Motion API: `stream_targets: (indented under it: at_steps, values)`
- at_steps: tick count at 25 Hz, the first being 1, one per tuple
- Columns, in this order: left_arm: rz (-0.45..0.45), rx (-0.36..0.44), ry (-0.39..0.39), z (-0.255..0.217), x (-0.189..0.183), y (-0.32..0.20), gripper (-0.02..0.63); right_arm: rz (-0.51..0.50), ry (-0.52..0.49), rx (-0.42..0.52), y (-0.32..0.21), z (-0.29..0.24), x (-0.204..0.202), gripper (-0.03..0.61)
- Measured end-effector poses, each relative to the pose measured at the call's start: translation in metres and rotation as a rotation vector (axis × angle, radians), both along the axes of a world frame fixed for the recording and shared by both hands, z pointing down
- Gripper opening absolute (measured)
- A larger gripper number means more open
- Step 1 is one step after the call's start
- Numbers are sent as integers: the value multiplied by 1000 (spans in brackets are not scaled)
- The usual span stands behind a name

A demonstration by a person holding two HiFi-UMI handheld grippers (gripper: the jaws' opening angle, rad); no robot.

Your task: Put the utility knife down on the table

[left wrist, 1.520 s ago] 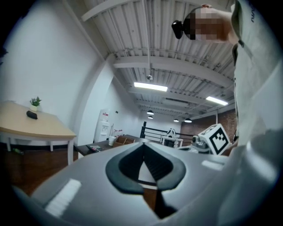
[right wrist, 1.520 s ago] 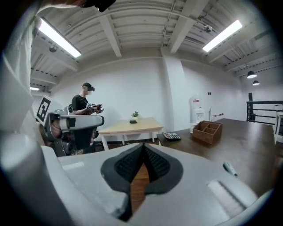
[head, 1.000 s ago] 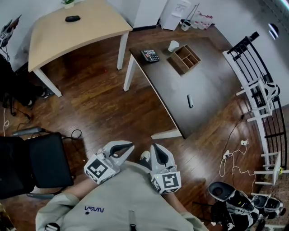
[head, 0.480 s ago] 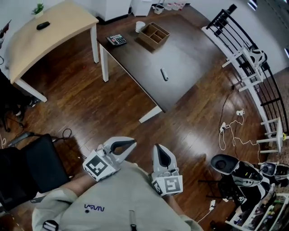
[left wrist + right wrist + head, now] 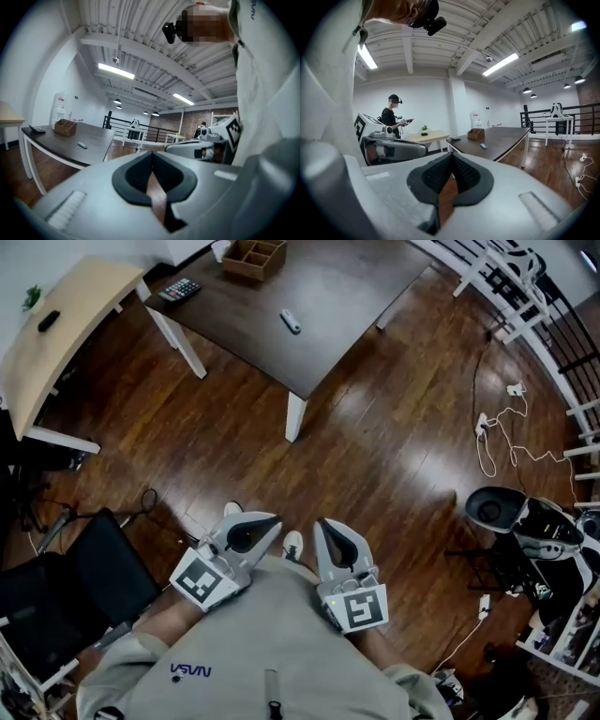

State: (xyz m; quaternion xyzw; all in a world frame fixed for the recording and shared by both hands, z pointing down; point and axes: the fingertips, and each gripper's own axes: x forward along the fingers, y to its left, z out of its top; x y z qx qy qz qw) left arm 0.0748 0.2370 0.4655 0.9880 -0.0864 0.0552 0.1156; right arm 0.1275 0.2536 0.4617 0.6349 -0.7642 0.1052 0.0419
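The utility knife, small and grey, lies on the dark table far ahead at the top of the head view. It shows again as a small grey bar in the left gripper view and in the right gripper view. Both grippers are held close to the person's chest, well away from the table. My left gripper is shut with nothing in it, its jaws meeting. My right gripper is also shut and empty.
A wooden organiser and a calculator sit at the table's far end. A light wood table stands at left, a black chair at lower left. Cables and equipment lie at right. Another person stands beyond.
The head view has swung: the dark table has slid from the upper right toward the top left. Both grippers stay shut near the chest, carried along with the person.
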Motion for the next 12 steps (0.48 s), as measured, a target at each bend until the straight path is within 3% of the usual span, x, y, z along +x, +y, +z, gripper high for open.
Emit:
stream_targets:
  at_steps: [12]
  values:
    - [-34, 25, 29, 4, 19, 23, 2, -22, 28, 38, 24, 7, 16, -2]
